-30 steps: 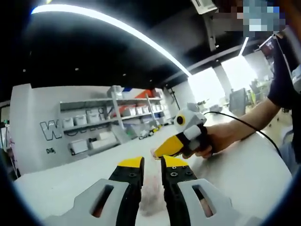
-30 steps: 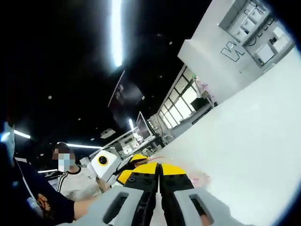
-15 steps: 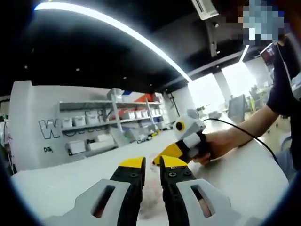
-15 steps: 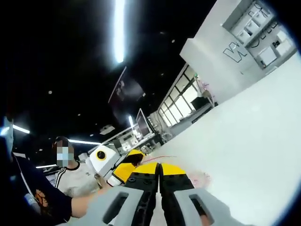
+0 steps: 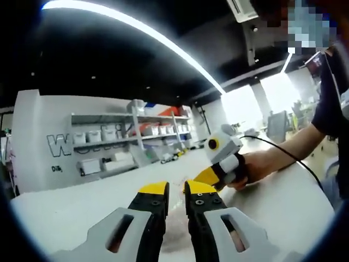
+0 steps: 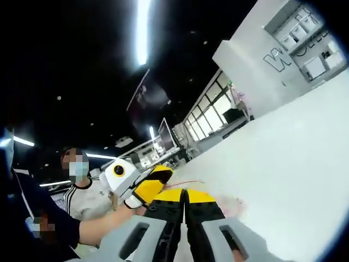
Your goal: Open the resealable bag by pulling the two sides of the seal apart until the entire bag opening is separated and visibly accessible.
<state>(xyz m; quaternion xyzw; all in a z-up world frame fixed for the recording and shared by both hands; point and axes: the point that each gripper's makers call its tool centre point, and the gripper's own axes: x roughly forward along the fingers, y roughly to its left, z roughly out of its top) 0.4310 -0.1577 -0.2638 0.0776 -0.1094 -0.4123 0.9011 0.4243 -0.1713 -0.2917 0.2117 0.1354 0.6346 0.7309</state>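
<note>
In the left gripper view, the left hand-held gripper [image 5: 175,189] rises from the bottom with its yellow-tipped jaws close together, a narrow gap between them, and the clear resealable bag [image 5: 173,240] shows as a faint, pinkish film in that gap and just below the tips, lying on the white desk [image 5: 272,199]; the jaws appear clenched on its edge, though the film is too blurred to see the seal. Just beyond and to the right, the right hand-held gripper [image 5: 204,177] comes in, held in a person's hand [image 5: 252,169], with a black cable trailing over the desk behind it. In the right gripper view, the right hand-held gripper [image 6: 184,195] has its jaws pressed together, and the bag [image 6: 232,206] shows as a thin, crinkled, pink-tinged sheet beside its tips on the desk [image 6: 294,180]; it seems to be grasping the bag's edge. The left hand-held gripper [image 6: 155,179] sits just to the left of it, tips near but apart. Whether the bag's mouth is parted cannot be told. Wall shelves [image 5: 131,139] with boxes stand behind the desk.
</note>
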